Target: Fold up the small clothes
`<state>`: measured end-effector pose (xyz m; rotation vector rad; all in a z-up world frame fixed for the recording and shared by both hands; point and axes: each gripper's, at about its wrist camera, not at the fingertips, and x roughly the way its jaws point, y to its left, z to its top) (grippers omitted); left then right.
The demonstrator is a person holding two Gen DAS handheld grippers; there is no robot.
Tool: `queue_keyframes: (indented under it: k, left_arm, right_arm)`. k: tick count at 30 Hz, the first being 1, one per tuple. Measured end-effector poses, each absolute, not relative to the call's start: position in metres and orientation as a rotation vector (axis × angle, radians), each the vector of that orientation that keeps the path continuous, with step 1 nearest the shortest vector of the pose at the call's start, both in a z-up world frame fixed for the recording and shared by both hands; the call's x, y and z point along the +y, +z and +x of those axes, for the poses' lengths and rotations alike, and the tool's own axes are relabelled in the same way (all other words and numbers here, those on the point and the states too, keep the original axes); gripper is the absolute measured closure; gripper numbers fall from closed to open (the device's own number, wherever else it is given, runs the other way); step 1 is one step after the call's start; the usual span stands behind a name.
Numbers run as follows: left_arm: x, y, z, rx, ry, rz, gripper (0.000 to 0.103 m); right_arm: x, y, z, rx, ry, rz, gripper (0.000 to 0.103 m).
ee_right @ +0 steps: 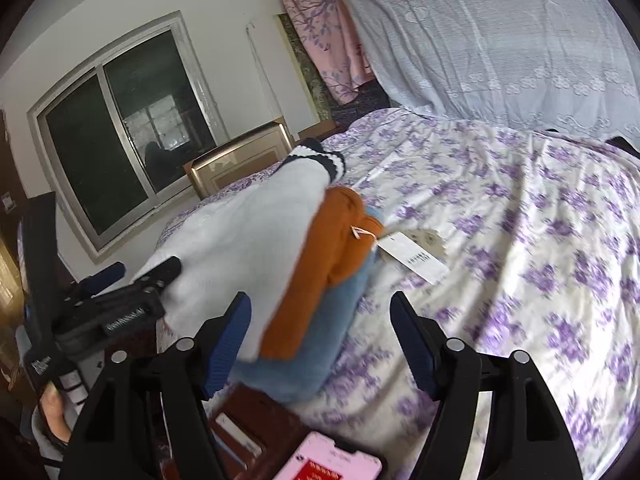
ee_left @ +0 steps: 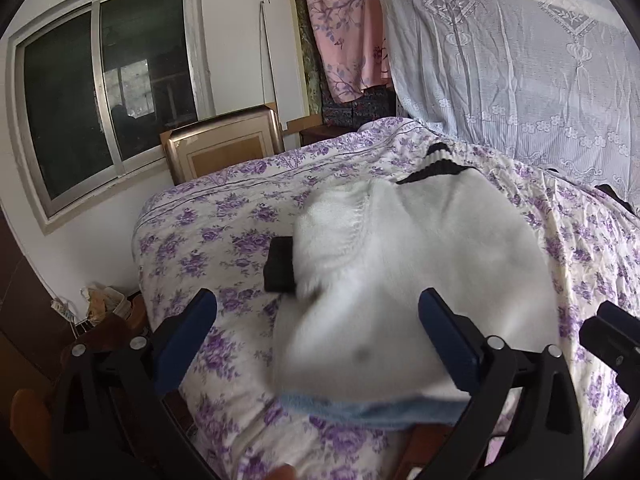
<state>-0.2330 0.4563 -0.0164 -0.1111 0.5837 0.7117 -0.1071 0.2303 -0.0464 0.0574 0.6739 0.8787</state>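
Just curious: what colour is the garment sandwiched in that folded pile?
Orange garment, between white and blue ones; clearest in the right wrist view.

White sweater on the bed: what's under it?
Under the white sweater lie an orange garment and, lowest, a blue one, stacked on the floral bedspread. Only their right edges show; the rest is covered.

Light even and moderately bright, daylight in character; the window [ee_left: 108,92] itself reads dark. Shadows soft, glare nil. Heavy fisheye bending, black vignette at all corners in both views. White garment [ee_left: 400,280] smeared by motion blur in the left wrist view; bedspread [ee_right: 520,240] reasonably sharp, softening towards the edges
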Motion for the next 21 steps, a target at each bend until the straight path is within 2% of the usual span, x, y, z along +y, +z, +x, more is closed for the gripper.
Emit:
queue_keyframes:
  k: [6,10,21]
  left_arm:
    - [0.446,-0.006,-0.244,0.609,0.569,-0.204,0.004]
    - [0.420,-0.001,-0.245,0.597,0.631,-0.088,0.004]
    - [0.404,0.014,-0.247,0.599,0.634,-0.101,0.004]
  right_arm:
    - [0.207,-0.040,-0.116,0.660,0.889,0.084,0.025]
    - [0.204,-0.029,-0.125,0.619,0.898,0.065,0.022]
    - [0.202,-0.012,-0.142,0.530,0.875,0.000,0.017]
